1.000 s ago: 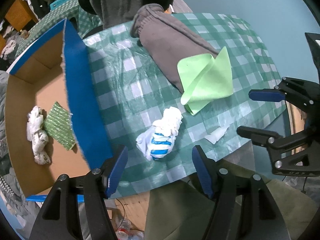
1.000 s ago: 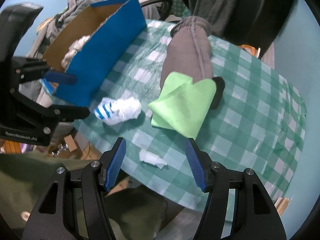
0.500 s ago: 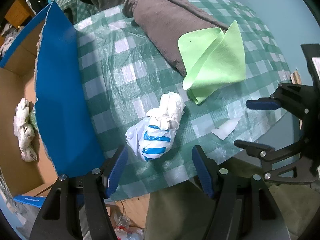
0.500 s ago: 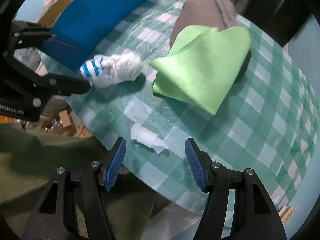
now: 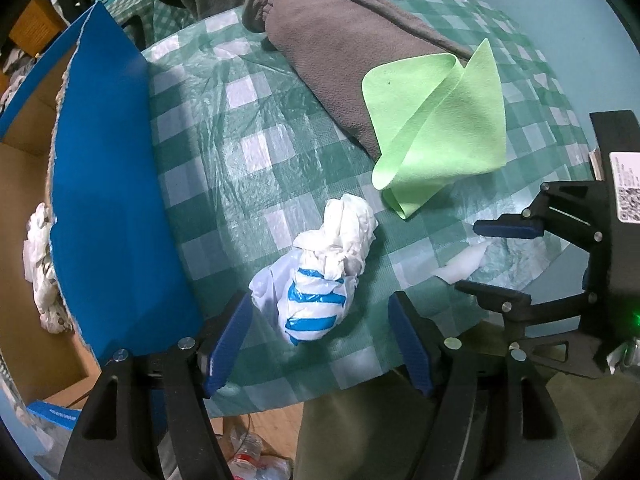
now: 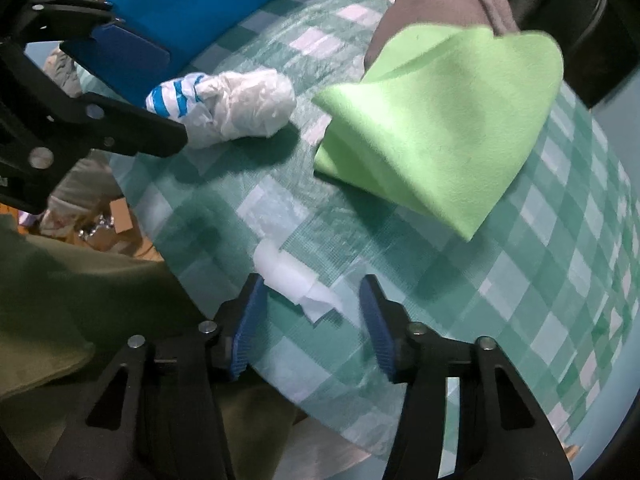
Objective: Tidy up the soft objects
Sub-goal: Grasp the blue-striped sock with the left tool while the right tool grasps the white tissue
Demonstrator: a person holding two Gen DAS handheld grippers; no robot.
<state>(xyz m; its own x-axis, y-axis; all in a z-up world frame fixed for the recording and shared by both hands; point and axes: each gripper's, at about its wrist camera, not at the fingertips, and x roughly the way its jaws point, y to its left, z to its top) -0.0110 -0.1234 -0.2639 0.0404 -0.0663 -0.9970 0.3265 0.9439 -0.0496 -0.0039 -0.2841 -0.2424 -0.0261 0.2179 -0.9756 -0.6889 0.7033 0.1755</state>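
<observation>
Left gripper [image 5: 320, 332]: jaws wide, holding nothing. The bag [image 5: 324, 272], a crumpled white plastic bundle with blue stripes, lies on the table [image 5: 248, 152] with its striped end between the two blue pads [image 5: 230, 334]; no contact visible on either side. Its white end points away toward the cloth.

Right gripper [image 6: 310, 322]: jaws wide, holding nothing. The tissue [image 6: 294, 280], a small flattened white scrap, lies near the table edge, reaching in between the fingertips from the left; it appears to touch the left pad [image 6: 248, 322], contact not certain. From the left wrist view the right gripper [image 5: 492, 256] sits over the same scrap [image 5: 460, 266].

Outward: the cloth [image 5: 436, 136], light green and folded, lies beyond bag and tissue, with its far part draped over the grey fleece [image 5: 344, 48], a long rolled garment running to the far side of the table. The table carries a green and white checked plastic cover.

Left of the bag, just beside the left pad, stands the blue wall of the box [image 5: 108, 200], an open cardboard carton. It rises between the bag and the carton's interior. Inside, a white rag [image 5: 38, 256] is partly hidden behind that wall.

In the right wrist view, the left gripper [image 6: 132, 88] brackets the striped end of the bag [image 6: 228, 108].
</observation>
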